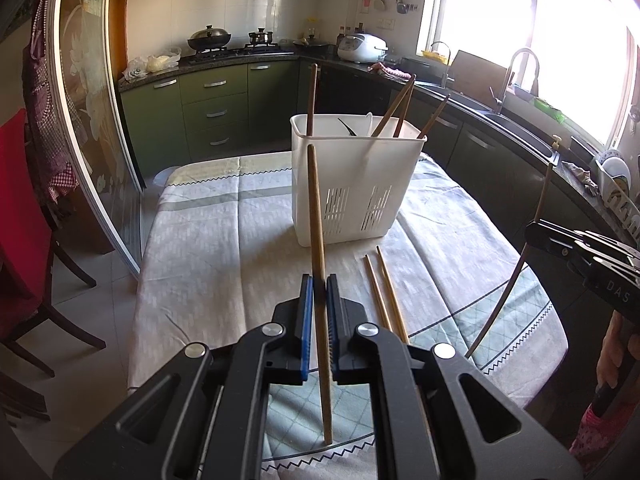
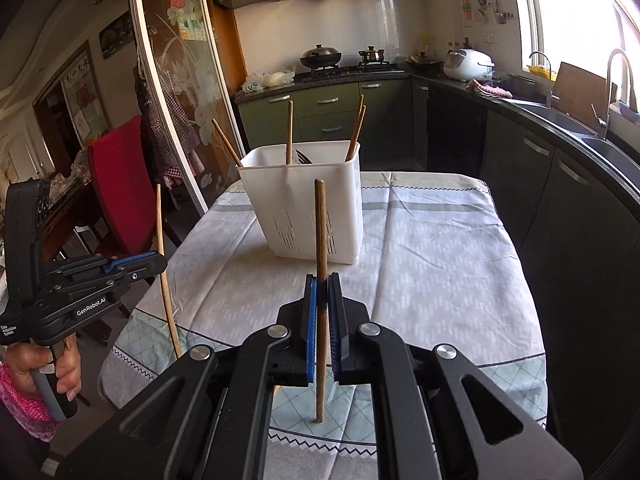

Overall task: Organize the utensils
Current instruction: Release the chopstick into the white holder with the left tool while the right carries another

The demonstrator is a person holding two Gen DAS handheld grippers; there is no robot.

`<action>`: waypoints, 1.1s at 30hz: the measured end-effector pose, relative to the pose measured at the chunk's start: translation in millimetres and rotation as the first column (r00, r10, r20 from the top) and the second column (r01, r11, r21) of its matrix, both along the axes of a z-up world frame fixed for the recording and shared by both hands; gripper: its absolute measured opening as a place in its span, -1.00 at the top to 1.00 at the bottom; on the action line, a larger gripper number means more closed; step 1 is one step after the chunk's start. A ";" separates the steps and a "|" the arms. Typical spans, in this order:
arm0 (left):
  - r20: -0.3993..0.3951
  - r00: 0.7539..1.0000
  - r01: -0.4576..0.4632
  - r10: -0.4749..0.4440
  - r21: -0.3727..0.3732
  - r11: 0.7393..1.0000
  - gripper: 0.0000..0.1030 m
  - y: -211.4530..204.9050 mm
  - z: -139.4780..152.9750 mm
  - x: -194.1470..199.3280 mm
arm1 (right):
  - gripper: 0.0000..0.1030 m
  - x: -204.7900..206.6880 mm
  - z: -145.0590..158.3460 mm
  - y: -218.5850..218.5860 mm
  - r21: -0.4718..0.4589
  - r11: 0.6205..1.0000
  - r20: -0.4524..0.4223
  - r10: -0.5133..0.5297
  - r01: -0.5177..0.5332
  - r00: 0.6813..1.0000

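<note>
Blue pads (image 1: 306,320) of the left claw (image 1: 319,284) are pinching a light wooden chopstick (image 1: 319,264) near its middle, the jaws narrow around it. This chopstick is standing nearly upright, its top rising in front of the white utensil basket (image 1: 356,184) and its lower end hanging below the claw, above the table (image 1: 208,248). Two more chopsticks (image 1: 384,292) are lying side by side on the checked tablecloth just right of the left claw, between it and the basket's base.

Over on the right, the right claw (image 2: 323,280) is likewise closing narrowly on a darker chopstick (image 2: 320,240), holding it upright with its top showing against the basket's slotted front wall. In the left wrist view the right claw (image 1: 538,234) is hovering beyond the table's right edge, its chopstick bowed by the lens. In the right wrist view the left claw (image 2: 158,264) is hanging off the table's left side, gripped by a hand (image 2: 52,364) in a pink sleeve.

Farther out, the basket is sitting near the middle of the table, already carrying several chopsticks (image 1: 394,108) leaning at different angles and a dark utensil (image 1: 350,128) too hidden to identify. Beyond it, green kitchen cabinets (image 1: 216,112) are lining the wall.
</note>
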State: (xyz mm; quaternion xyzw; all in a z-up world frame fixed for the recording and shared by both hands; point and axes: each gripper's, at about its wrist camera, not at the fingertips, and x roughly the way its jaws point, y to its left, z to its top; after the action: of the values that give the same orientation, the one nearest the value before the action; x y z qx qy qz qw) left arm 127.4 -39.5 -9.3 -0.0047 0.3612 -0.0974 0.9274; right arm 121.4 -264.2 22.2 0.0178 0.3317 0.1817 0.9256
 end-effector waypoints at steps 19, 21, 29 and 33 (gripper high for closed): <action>0.070 0.997 0.028 -0.027 -0.007 1.000 0.88 -6.5 44.2 -0.6 | 0.87 2.6 7.9 -5.5 0.026 1.000 0.028 0.016 -0.017 0.999; 0.084 0.996 0.039 -0.037 -0.015 0.999 0.88 -8.3 58.2 3.2 | 0.87 3.8 7.8 -6.0 0.029 0.999 0.027 0.020 -0.020 0.999; 0.209 0.976 0.058 -0.056 -0.006 0.998 0.88 -25.0 136.6 18.5 | 0.87 10.9 -0.8 -13.6 0.050 0.999 0.006 0.016 -0.017 1.000; 0.281 0.959 0.041 -0.046 0.026 0.999 0.88 -36.3 170.0 25.6 | 0.87 14.1 -1.6 -19.2 0.056 0.998 0.002 0.014 -0.014 1.000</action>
State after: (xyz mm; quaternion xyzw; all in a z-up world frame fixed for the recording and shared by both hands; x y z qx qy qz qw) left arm 153.0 -75.8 160.7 0.0262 0.2267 -0.1138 0.9669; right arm 135.4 -283.4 20.5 0.0415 0.3259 0.1974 0.9236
